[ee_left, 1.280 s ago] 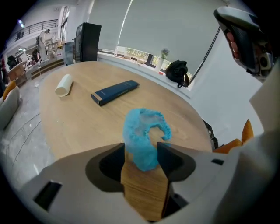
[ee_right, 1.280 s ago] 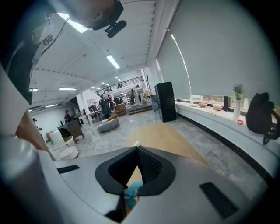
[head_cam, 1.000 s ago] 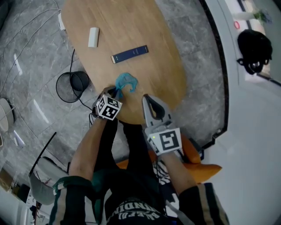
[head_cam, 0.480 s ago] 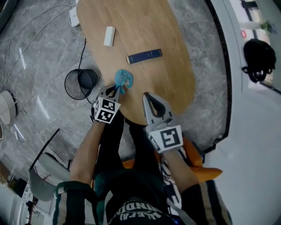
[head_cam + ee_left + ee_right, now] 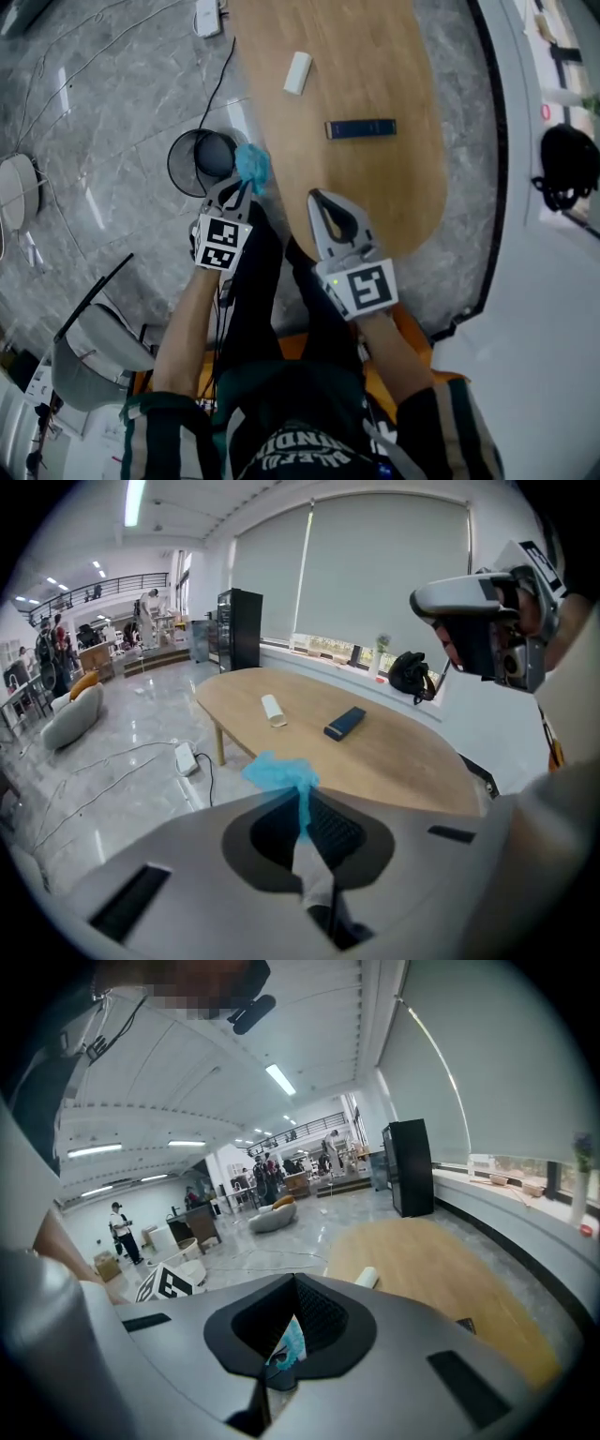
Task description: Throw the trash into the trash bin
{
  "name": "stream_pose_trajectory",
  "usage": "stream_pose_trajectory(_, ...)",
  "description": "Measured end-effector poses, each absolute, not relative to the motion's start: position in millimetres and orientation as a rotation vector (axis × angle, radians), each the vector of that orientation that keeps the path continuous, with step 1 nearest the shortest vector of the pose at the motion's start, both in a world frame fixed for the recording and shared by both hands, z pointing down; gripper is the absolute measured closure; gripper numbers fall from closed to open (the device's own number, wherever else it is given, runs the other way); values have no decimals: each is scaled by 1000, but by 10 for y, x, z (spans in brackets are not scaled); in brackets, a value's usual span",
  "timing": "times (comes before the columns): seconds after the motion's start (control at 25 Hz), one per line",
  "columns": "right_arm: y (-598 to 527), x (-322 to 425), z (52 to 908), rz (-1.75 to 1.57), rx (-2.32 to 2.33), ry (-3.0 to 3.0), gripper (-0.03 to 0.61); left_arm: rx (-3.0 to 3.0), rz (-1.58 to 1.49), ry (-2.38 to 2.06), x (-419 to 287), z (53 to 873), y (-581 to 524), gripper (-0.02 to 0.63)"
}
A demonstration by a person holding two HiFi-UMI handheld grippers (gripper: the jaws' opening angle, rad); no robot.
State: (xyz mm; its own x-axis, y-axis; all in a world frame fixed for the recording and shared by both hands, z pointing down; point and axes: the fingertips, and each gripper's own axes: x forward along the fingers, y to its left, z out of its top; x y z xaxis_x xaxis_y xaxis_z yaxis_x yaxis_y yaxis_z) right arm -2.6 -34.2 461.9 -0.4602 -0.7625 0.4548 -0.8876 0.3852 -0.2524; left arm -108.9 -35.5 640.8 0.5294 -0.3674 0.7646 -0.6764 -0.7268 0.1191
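- L gripper (image 5: 241,189) (image 5: 299,793): we see its jaws clamped on the blue trash (image 5: 251,166) (image 5: 277,770), a crumpled wad sticking out past the tips
- In the head view the wad hangs off the table (image 5: 375,56) edge, right beside the rim of the trash bin (image 5: 184,156), a black mesh one on the floor
- R gripper (image 5: 315,198) (image 5: 295,1281): tips together, gripping nothing, over the table's near edge, apart from the L one
- On the tabletop, well apart from both grippers, we see a white roll (image 5: 298,72) & a dark blue box (image 5: 361,128)
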Motion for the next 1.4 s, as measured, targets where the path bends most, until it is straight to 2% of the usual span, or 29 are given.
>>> stream_pose_trajectory(0.56, -500, -979, 5010, 726, 1304, -2440, 578, 2175, 1029, -1016, -2329, 7060, -435, 611)
stream_pose_trajectory(1.16, -460, -1153, 5821, 783, 1293, -2413, 578, 1966, 1133, -1030, -2880, 8484, -543, 611)
stream_pose_trajectory(1.4, -455, -1071, 5968, 789, 1316, -2385, 578, 1798, 1048, -1062, -3015, 8860, -486, 611)
